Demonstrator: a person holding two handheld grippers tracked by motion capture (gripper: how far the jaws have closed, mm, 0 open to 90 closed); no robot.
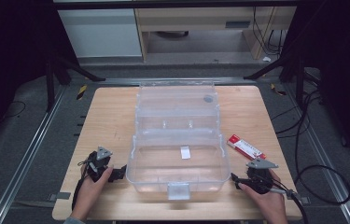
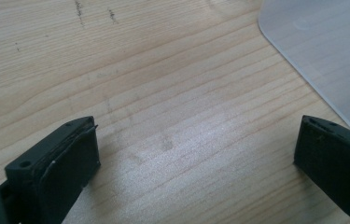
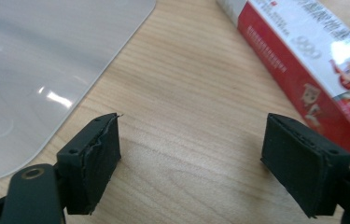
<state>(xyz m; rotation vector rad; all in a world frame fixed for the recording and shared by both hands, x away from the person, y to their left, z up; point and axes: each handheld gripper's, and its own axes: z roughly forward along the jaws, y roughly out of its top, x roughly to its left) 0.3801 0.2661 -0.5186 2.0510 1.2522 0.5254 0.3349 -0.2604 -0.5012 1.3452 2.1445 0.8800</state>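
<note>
A clear plastic storage box (image 1: 178, 161) stands in the middle of the wooden table (image 1: 107, 116), its lid (image 1: 177, 105) swung open toward the far side. A red and white carton (image 1: 246, 147) lies on the table to the box's right. My left gripper (image 1: 118, 173) rests on the table at the box's near left corner, its jaws wide open over bare wood (image 2: 196, 154). At the box's near right corner my right gripper (image 1: 234, 178) also stands open, with nothing between its fingers. The carton (image 3: 312, 65) lies just beyond its right jaw, and the box's corner (image 3: 46, 70) beyond its left.
A small white label (image 1: 185, 152) lies inside the box, and a white latch (image 1: 178, 191) hangs on its front wall. Cables (image 1: 312, 177) trail off the table's right side. Bare wood flanks the box on both sides.
</note>
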